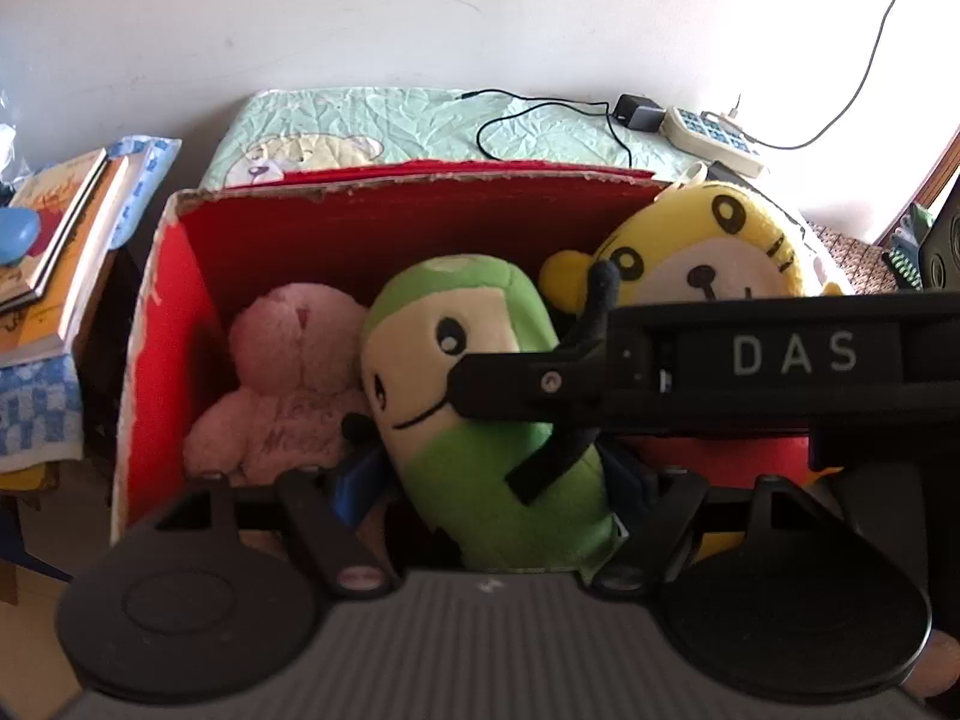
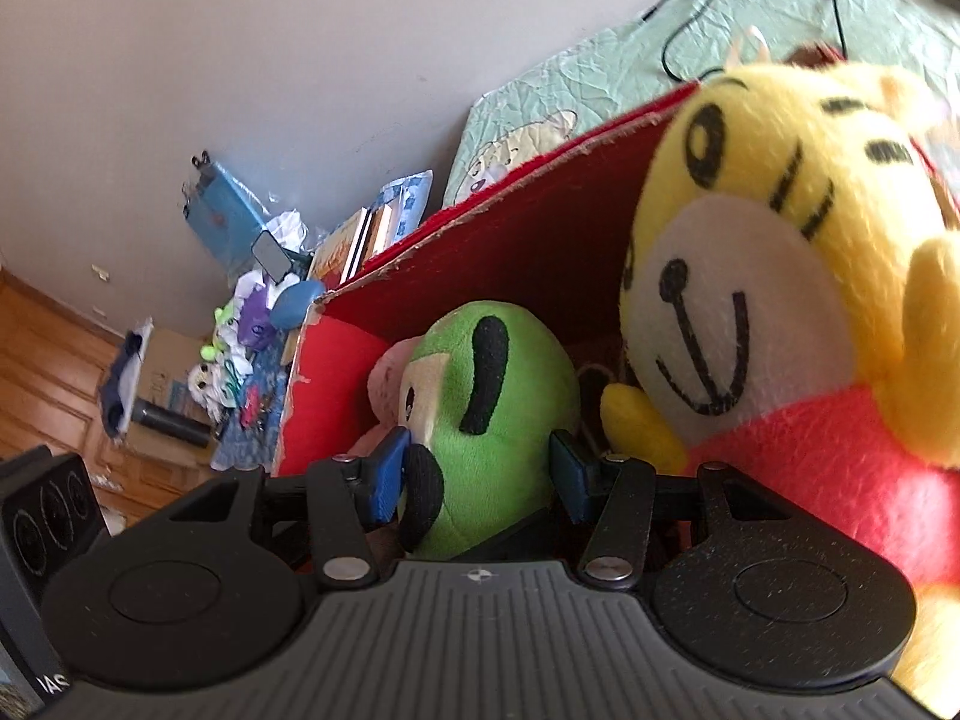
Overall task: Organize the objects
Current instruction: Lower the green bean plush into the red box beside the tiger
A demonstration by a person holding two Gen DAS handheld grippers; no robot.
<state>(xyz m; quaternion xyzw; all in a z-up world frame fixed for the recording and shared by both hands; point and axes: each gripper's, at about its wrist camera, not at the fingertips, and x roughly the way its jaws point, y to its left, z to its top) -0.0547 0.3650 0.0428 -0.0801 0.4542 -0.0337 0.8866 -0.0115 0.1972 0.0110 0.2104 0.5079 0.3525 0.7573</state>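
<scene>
Standing inside the red box (image 1: 372,228), the green plush (image 1: 474,396) sits between pink plush (image 1: 282,384) and yellow tiger plush (image 1: 708,258). Left tool (image 1: 492,486) and right tool (image 2: 480,474) both clasp it, level, pointing forward into the box.

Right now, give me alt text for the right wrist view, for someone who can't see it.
The right gripper has its blue fingers on either side of a green plush toy in a red cardboard box. A yellow tiger plush in a red shirt fills the right side, and a pink plush peeks out behind the green one.
</scene>
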